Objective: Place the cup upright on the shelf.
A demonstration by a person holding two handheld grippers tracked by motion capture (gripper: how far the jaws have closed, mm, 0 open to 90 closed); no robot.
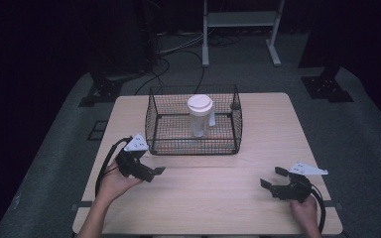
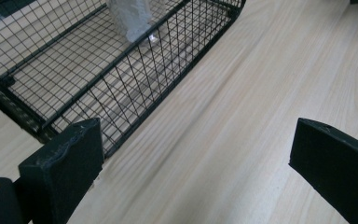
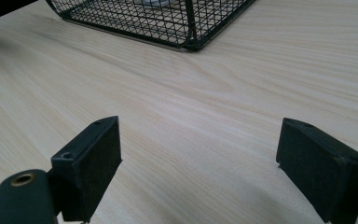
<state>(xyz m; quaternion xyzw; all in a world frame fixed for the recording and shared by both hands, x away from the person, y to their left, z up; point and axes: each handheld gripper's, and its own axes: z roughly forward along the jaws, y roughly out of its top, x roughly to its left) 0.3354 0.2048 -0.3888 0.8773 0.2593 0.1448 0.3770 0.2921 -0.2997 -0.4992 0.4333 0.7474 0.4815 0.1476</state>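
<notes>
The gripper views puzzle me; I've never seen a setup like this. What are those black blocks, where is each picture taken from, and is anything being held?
A person sits at a wooden table, with a hand-held gripper in each hand: the left hand-held gripper and the right hand-held gripper. The high view looks down from above. The other two come from cameras riding on the grippers; the black blocks are their jaws, spread wide with nothing between them. On the table stands a black wire basket with a clear white-lidded cup upright inside.

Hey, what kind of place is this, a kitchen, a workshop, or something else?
Probably a lab or recording setup, not a kitchen. A bare wooden table stands on grey carpet in a dark room, cables trail across the floor behind it, and black stand bases flank it.
</notes>
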